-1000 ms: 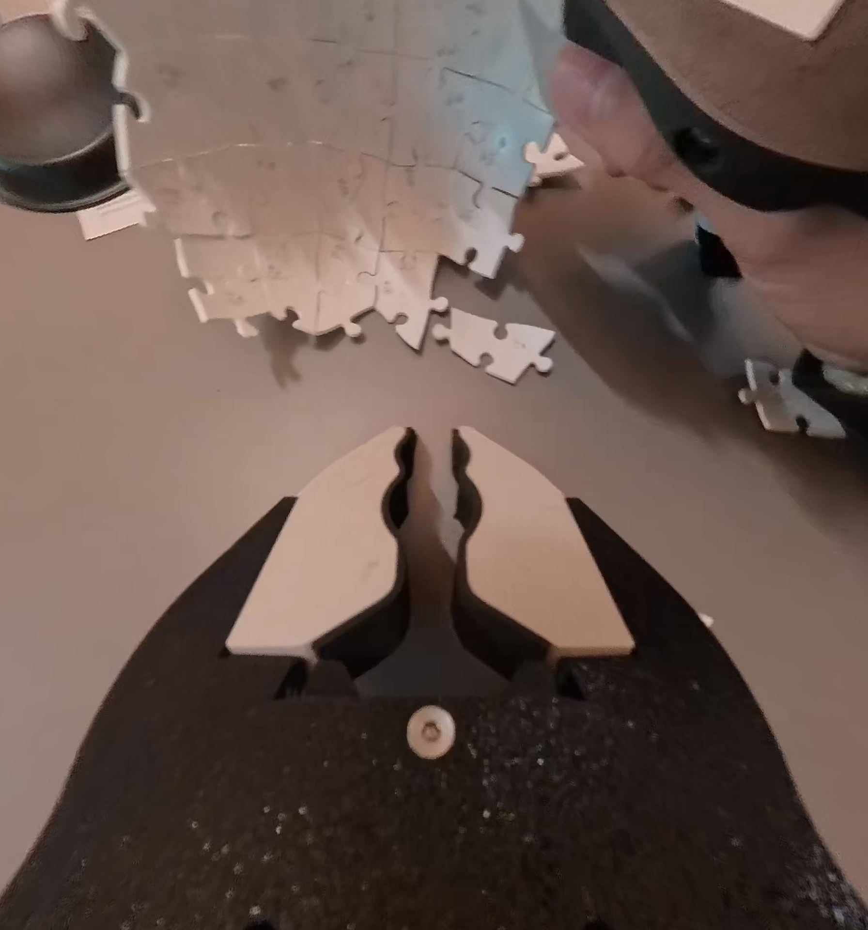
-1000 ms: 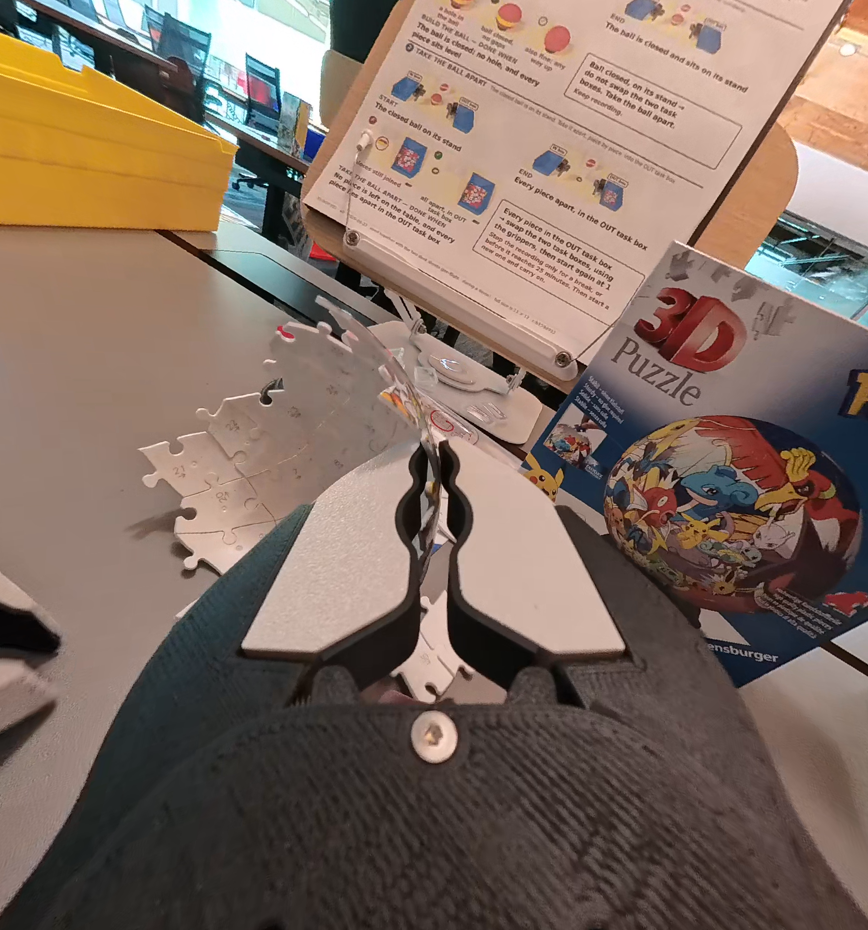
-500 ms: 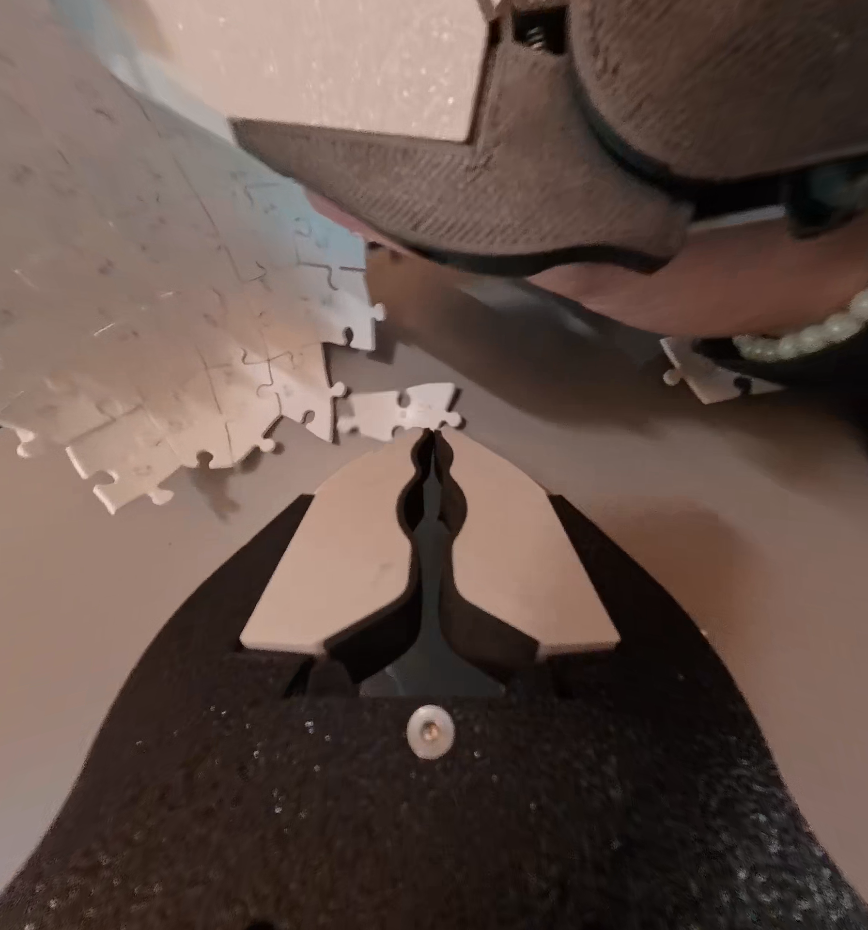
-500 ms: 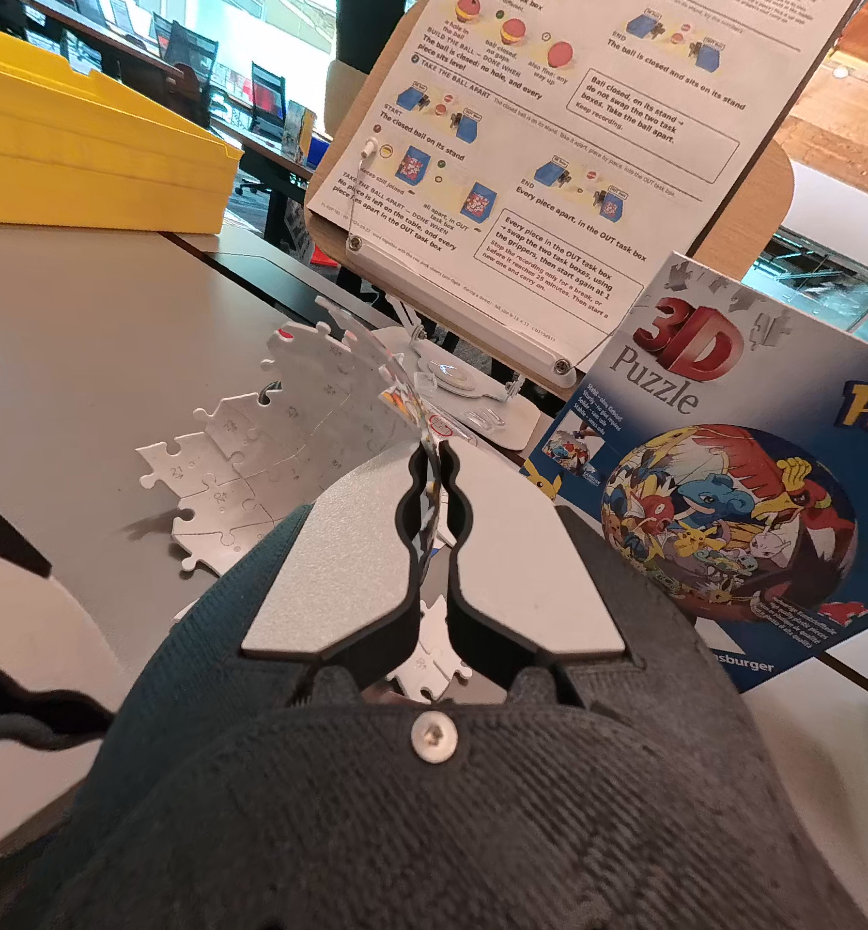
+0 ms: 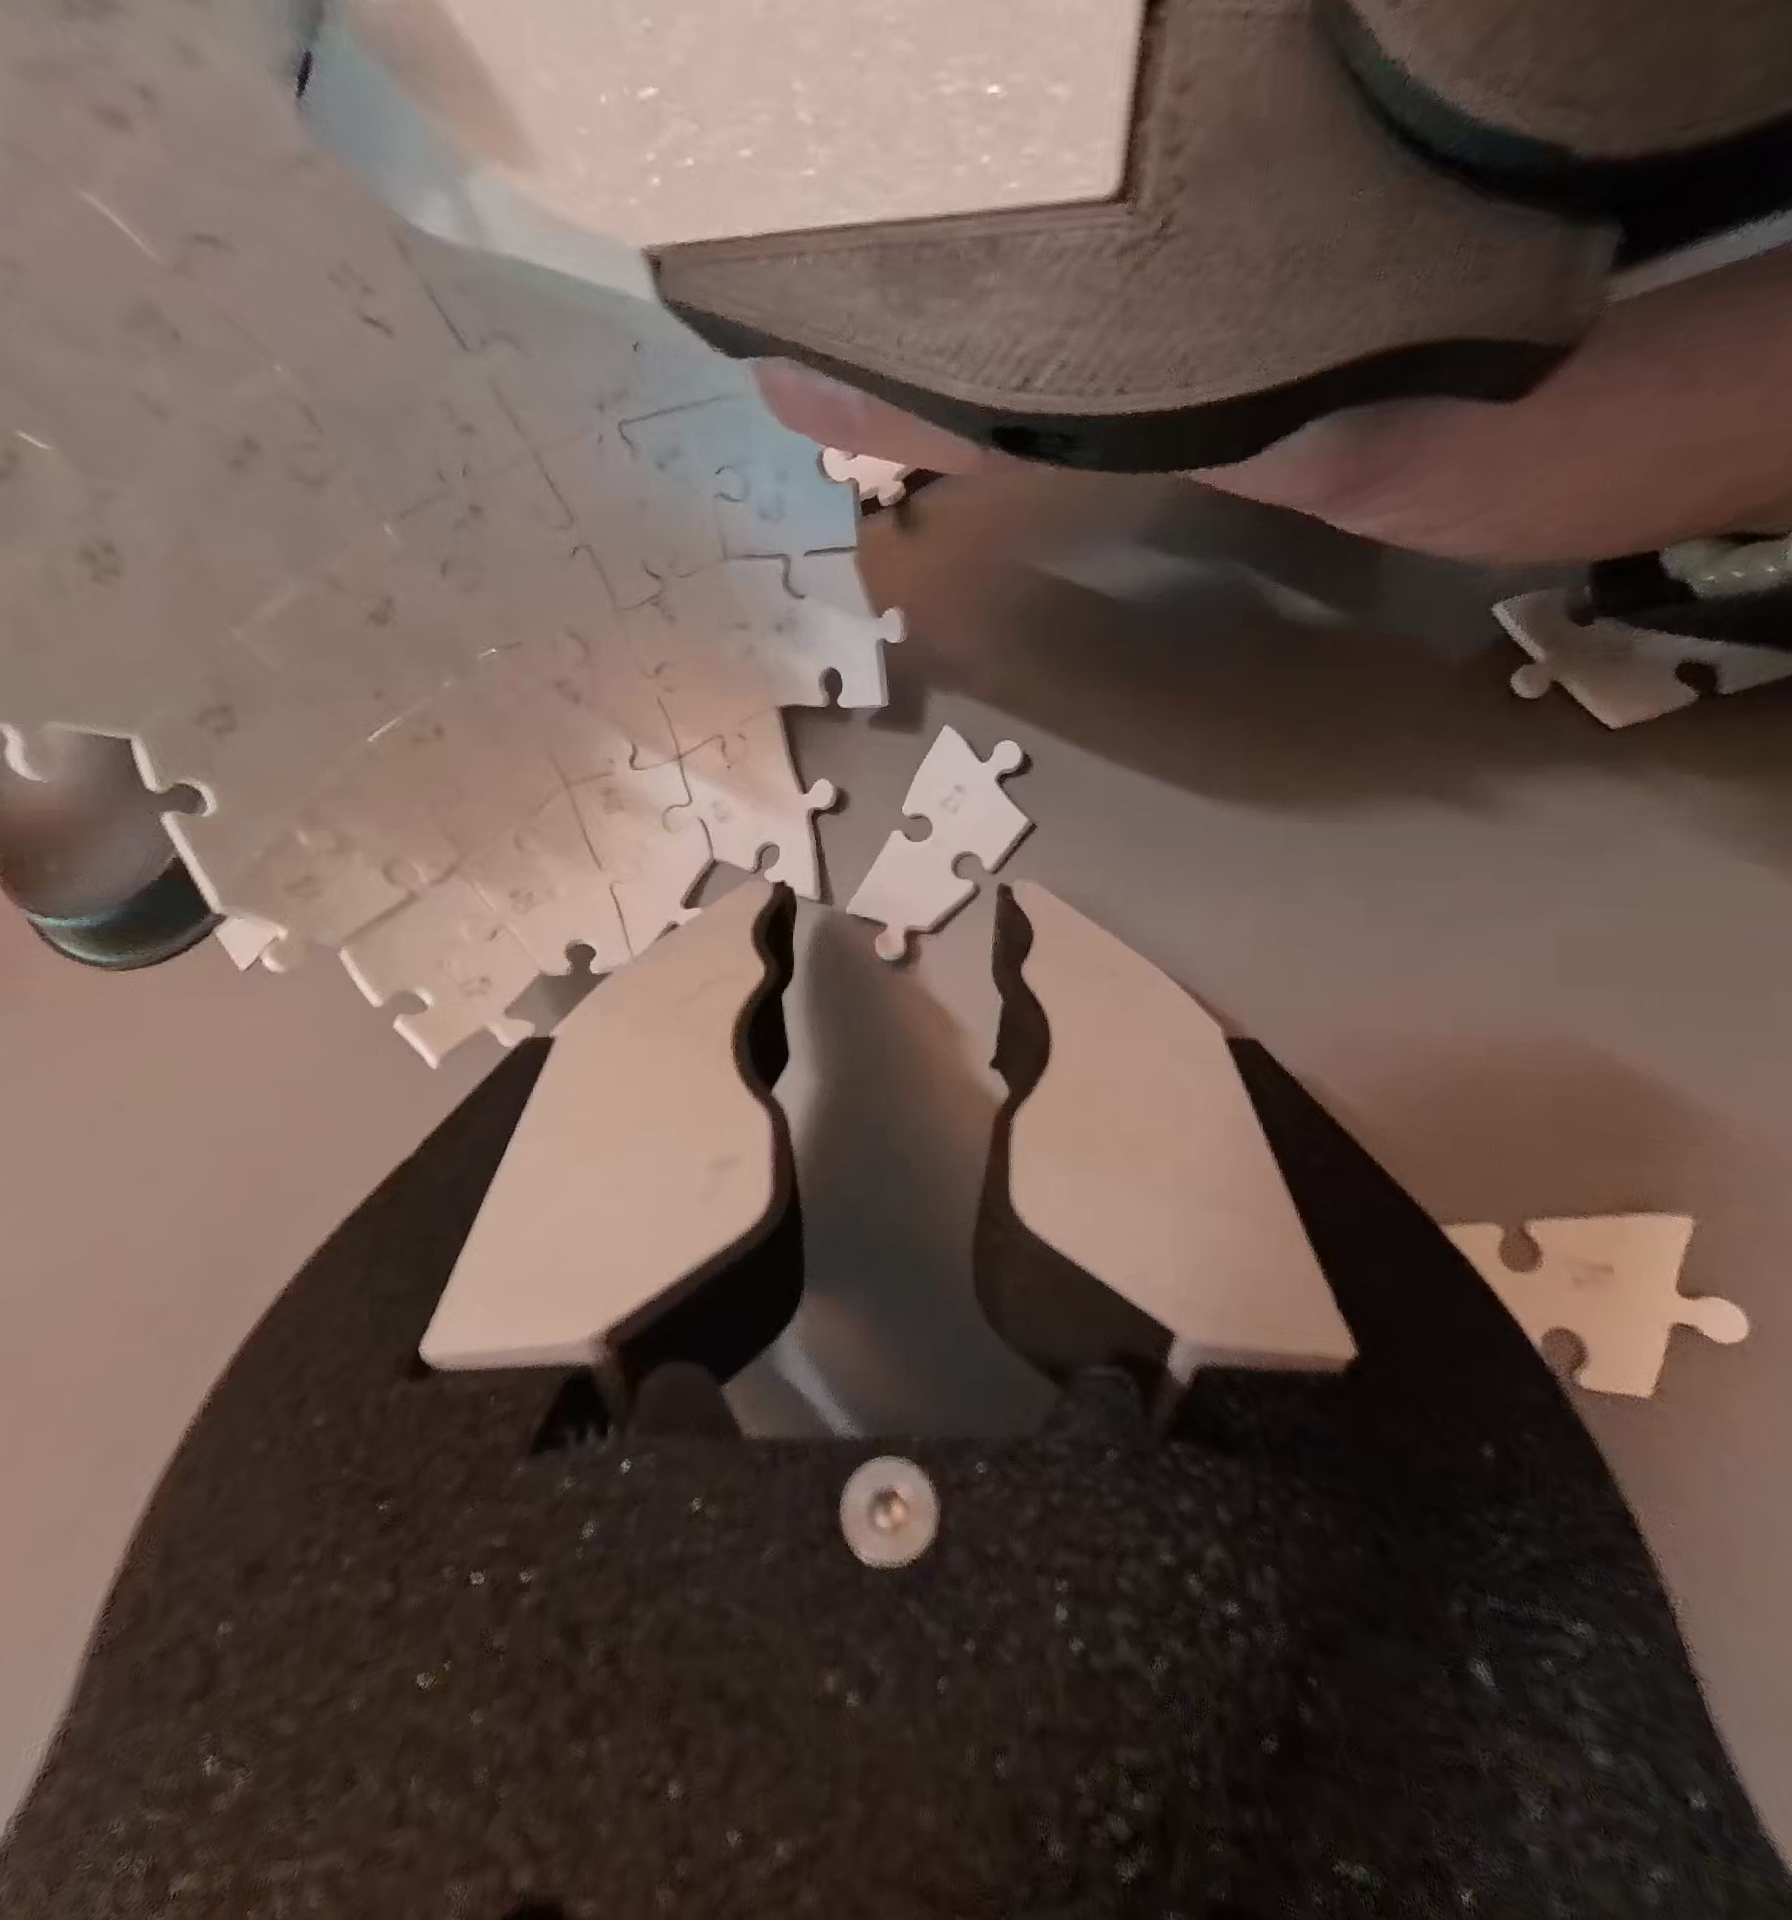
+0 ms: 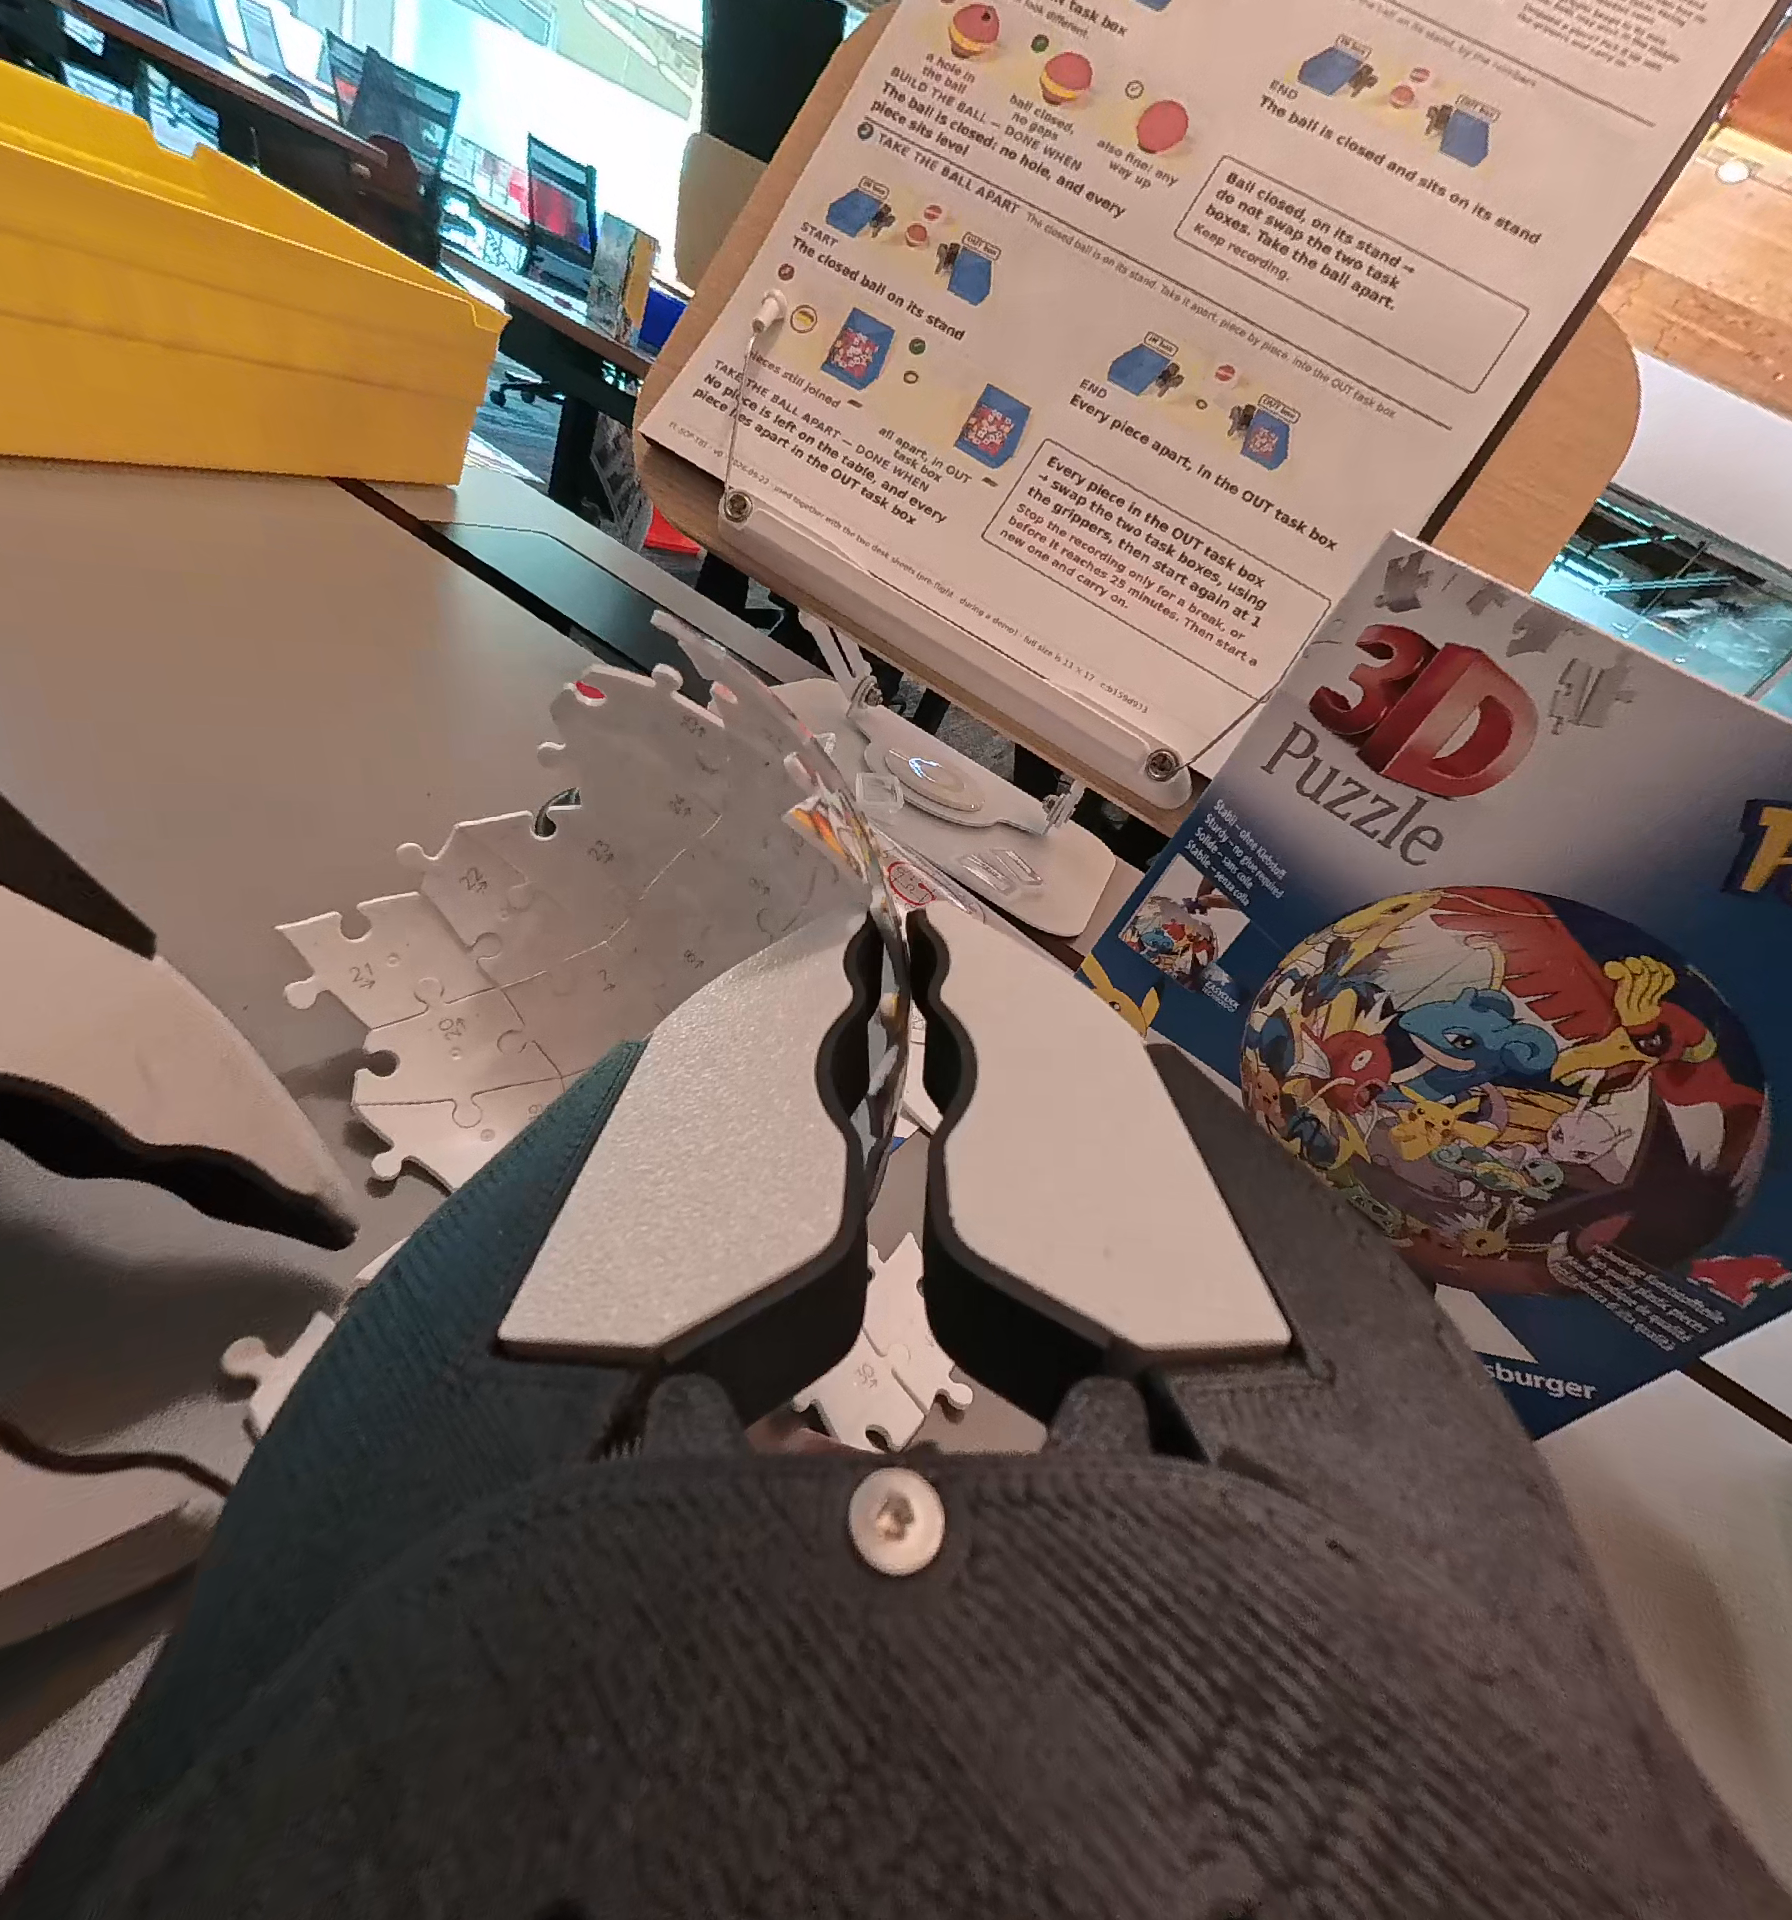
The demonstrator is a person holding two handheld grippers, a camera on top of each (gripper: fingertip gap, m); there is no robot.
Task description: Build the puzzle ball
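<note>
One curved shell of joined white plastic puzzle pieces (image 5: 383, 582) is the built part so far, propped at a slant with its lower edge on the grey surface (image 5: 196, 1195), its rim pinched tight by the right hand-held gripper (image 6: 897, 925). Just beyond the shell's lower edge lies a loose white puzzle piece (image 5: 939, 842), flat and apart from it, right ahead of the left hand-held gripper (image 5: 892, 914), whose jaws stand spread and empty just short of it. I'd worry the thin piece skids away as the fingers close low on the surface, or that the left tip, almost at the shell's edge, knocks joints apart. Another loose piece (image 5: 1588, 1314) sits beside the left hand-held gripper; the blue puzzle box (image 6: 1494, 997) stands behind.
</note>
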